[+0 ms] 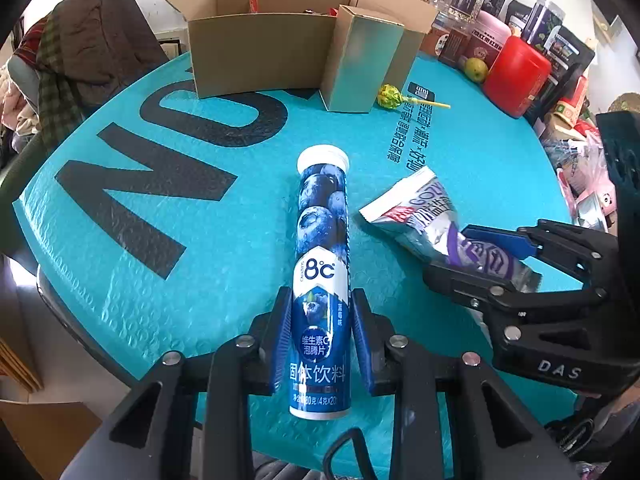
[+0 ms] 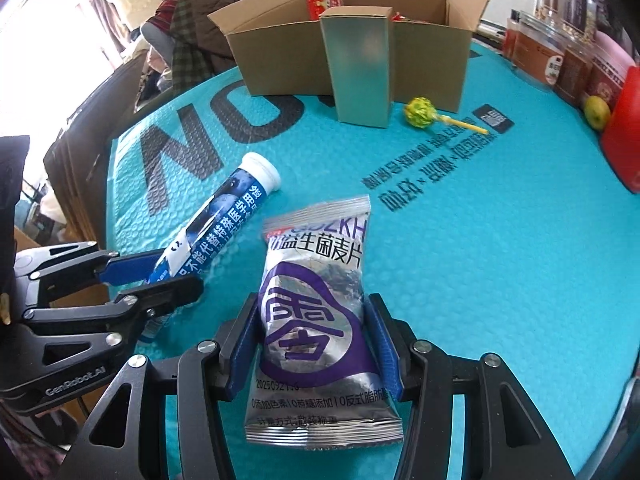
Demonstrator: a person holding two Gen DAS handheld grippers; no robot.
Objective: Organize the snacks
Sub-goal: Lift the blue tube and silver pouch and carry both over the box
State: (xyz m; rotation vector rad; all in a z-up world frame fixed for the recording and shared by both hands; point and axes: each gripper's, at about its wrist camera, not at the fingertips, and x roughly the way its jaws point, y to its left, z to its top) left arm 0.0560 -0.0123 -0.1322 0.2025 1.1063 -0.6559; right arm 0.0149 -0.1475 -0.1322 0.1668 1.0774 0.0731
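Your left claw [image 1: 322, 332] is narrowed onto the blue effervescent-tablet tube [image 1: 322, 264], pads pressing its sides, white cap pointing away from you. Your right claw [image 2: 312, 344] grips the silver-purple cereal packet [image 2: 316, 312] at mid-width. Ahead of both stand a green carton [image 2: 360, 68], the open cardboard box [image 2: 280, 56] and a lollipop [image 2: 420, 112] on the teal table [image 2: 480, 260].

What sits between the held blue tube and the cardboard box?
Only bare teal mat between the blue white-capped tube and the open brown cardboard box, per the left wrist view.

Heaped clothes [image 1: 76, 44] beyond teal mat [image 1: 160, 240]
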